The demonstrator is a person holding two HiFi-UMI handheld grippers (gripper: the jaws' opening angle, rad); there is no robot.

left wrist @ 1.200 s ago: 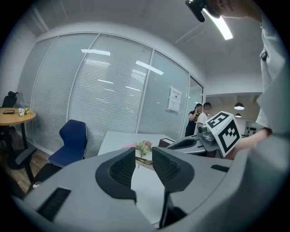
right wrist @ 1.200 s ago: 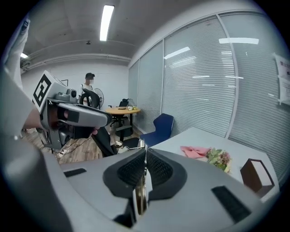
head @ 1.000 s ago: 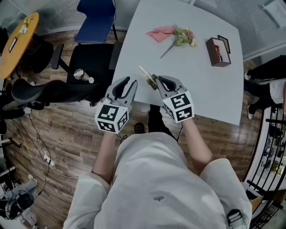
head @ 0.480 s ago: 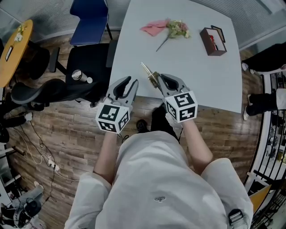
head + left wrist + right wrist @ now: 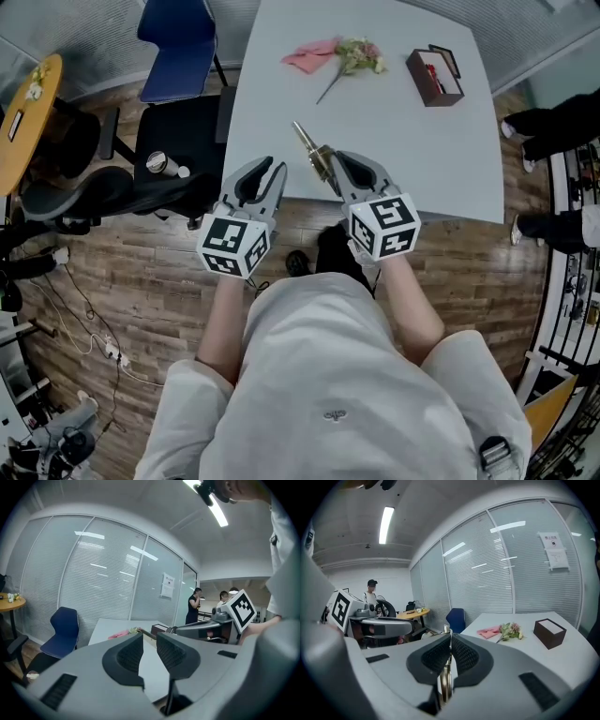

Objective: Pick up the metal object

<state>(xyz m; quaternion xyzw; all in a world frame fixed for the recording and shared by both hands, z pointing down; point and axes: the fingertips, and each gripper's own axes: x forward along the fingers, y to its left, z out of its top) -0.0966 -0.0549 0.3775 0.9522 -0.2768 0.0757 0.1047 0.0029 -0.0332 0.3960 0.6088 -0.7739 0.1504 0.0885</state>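
**Brassy metal object (image 5: 312,153) clamped in right gripper (image 5: 334,165)**

Two grippers are seen, each capped by a cube of square markers. One metal object is counted: slim, brass-coloured, with a thin rod drawn out from a thicker body. It is pinched between the right jaws, which are closed nearly together on it. It juts past their tips above the near edge of the white table (image 5: 412,150).

The left gripper (image 5: 269,171) is held just beside, short of that edge. Its ribbed dark pads are parted by a narrow gap, and nothing is caught between them.

Farther back on the smooth tabletop, three things are laid out:
- one pink cloth (image 5: 307,58), crumpled
- one flower sprig (image 5: 354,58), touching the cloth
- one dark brown box (image 5: 434,75), rectangular, with its lid tipped open and something red inside that cannot be made out

Two seats are counted at the left: one blue chair (image 5: 178,37) and one black chair (image 5: 173,141). One small round can (image 5: 157,162) is seen at the black seat's edge.
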